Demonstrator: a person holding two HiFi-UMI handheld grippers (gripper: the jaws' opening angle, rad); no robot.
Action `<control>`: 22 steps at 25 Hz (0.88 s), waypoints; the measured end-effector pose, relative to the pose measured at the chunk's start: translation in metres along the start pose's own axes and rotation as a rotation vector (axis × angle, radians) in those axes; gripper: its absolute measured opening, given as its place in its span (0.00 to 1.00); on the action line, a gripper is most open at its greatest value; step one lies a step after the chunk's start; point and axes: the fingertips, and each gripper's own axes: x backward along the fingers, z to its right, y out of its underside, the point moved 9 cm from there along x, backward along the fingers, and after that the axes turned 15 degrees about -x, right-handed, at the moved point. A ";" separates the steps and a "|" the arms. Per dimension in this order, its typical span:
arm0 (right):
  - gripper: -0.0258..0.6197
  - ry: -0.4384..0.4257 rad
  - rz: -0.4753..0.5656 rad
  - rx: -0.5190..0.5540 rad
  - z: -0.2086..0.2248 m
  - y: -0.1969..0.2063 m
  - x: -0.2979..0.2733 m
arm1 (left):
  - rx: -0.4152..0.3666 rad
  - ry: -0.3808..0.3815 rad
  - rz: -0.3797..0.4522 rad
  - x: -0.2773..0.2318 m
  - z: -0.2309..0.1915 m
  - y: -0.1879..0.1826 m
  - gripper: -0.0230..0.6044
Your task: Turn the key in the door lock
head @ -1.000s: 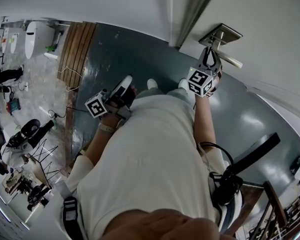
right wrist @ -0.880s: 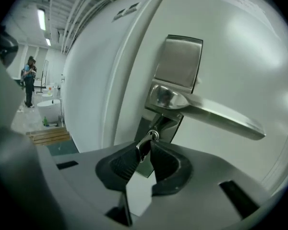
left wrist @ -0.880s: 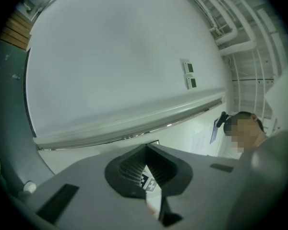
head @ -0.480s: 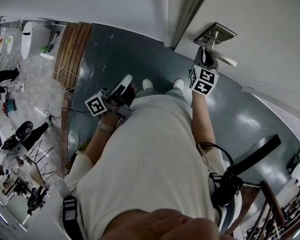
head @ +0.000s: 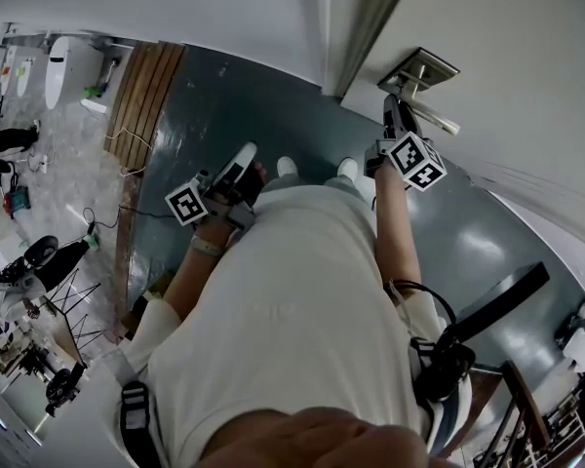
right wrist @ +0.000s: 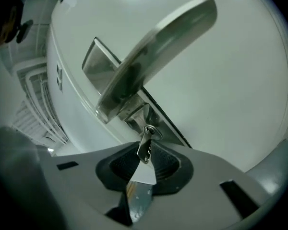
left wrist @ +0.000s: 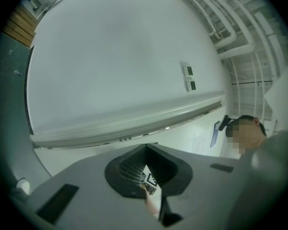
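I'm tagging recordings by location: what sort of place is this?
Probably an indoor lab or workshop hall: a white door with a lever handle, a glossy grey floor, gear on stands alongside.

The small silver key [right wrist: 144, 150] sticks out of the lock [right wrist: 149, 130] under the door handle [right wrist: 153, 56], tilted sideways.

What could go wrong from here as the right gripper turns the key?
The right gripper pinches the key only by its bow, so it may slip in the jaws mid-turn. The key looks slanted to the lock cylinder; off-axis twisting might jam it. The door handle close above could get bumped.
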 end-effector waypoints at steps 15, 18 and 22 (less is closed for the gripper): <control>0.16 -0.262 -0.081 -0.666 0.018 0.011 -0.002 | 0.018 -0.018 0.037 0.008 -0.004 -0.002 0.05; 0.16 -0.323 -0.099 -0.756 0.022 0.014 -0.003 | 0.020 -0.020 0.043 0.009 -0.003 -0.003 0.05; 0.16 -0.407 -0.120 -0.829 0.025 0.016 -0.004 | 0.023 -0.024 0.047 0.009 -0.002 -0.005 0.05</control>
